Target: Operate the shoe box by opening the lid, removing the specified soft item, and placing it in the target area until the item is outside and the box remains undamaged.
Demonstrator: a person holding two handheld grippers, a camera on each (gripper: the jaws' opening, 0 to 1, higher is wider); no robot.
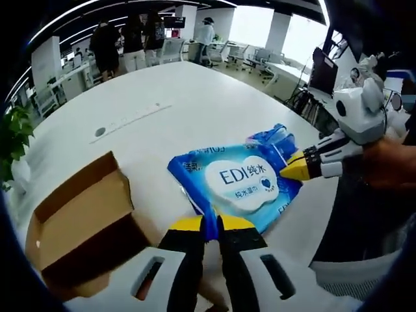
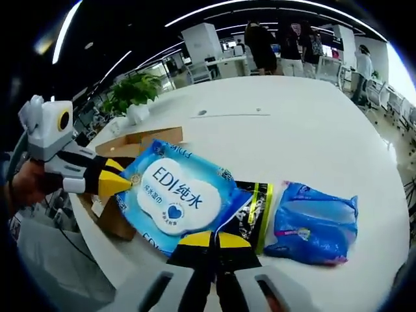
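Note:
A blue wet-wipes pack (image 1: 240, 182) with a white "EDI" label hangs above the white table, stretched between both grippers. My left gripper (image 1: 211, 224) is shut on the pack's near edge. The right gripper (image 1: 291, 170) comes in from the right and pinches the opposite corner. In the right gripper view the same pack (image 2: 172, 195) sits between my right gripper (image 2: 213, 239), shut on its edge, and the left gripper (image 2: 127, 184) at its left corner. The brown shoe box (image 1: 84, 227) stands open at the lower left, and also shows behind the pack (image 2: 140, 140).
On the table (image 2: 292, 130) lie a crumpled blue plastic bag (image 2: 315, 221) and a black-and-yellow packet (image 2: 252, 218). A potted plant (image 2: 133, 88) stands at the table's far edge. People (image 1: 104, 42) stand among desks beyond. A hand (image 1: 390, 162) holds the right gripper.

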